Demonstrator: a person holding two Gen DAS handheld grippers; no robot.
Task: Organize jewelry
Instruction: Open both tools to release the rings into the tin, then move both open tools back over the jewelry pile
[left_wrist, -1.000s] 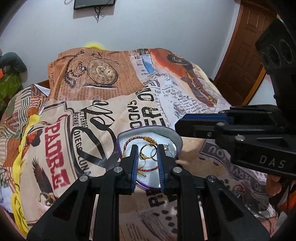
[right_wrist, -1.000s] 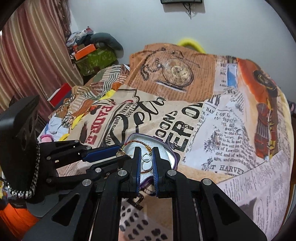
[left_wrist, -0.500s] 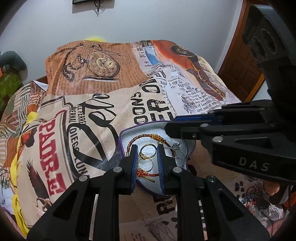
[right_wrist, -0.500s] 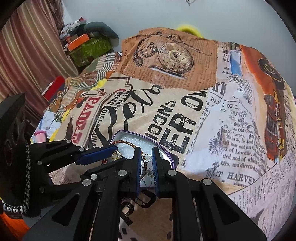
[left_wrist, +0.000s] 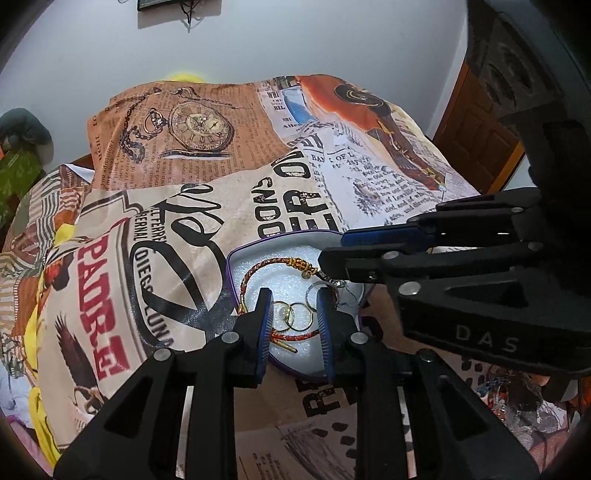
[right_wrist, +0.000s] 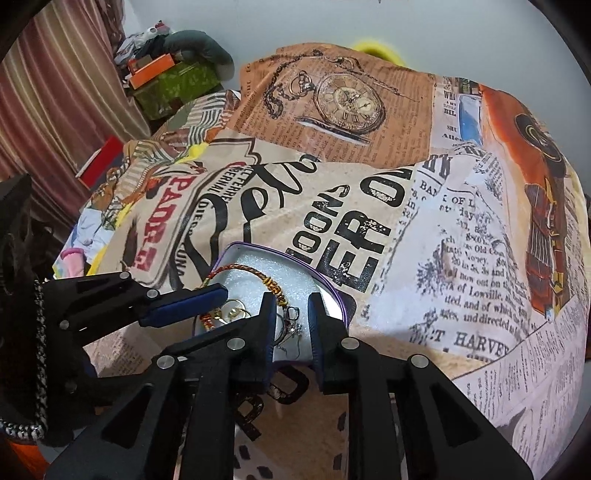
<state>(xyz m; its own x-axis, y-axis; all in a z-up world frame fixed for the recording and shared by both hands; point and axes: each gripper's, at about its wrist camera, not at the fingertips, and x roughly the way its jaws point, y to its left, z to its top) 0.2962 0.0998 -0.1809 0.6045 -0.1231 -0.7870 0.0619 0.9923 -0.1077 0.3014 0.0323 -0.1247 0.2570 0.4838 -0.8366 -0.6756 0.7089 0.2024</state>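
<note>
A purple-rimmed tin (left_wrist: 236, 258) with white foam lining lies on the printed bedspread. In it are a red-and-gold braided bracelet (left_wrist: 258, 267), two gold hoop rings (left_wrist: 295, 315) and a silver earring (right_wrist: 291, 321). My left gripper (left_wrist: 294, 314) is open over the tin, its fingers either side of the gold hoops. My right gripper (right_wrist: 291, 314) is open over the tin's right part, with the silver earring between its fingers. In the right wrist view the tin (right_wrist: 258, 247) shows behind both grippers, with the left gripper (right_wrist: 207, 306) coming in from the left.
The bedspread (left_wrist: 184, 229) with newspaper and pocket-watch prints covers the bed. More jewelry (left_wrist: 502, 387) lies on it at the lower right. A wooden door (left_wrist: 476, 118) stands at the right, and a curtain (right_wrist: 55, 92) and piled boxes (right_wrist: 166, 81) at the left.
Both grippers have moved forward and down over the tin. The right gripper's jaws have opened wider around the silver earring.
</note>
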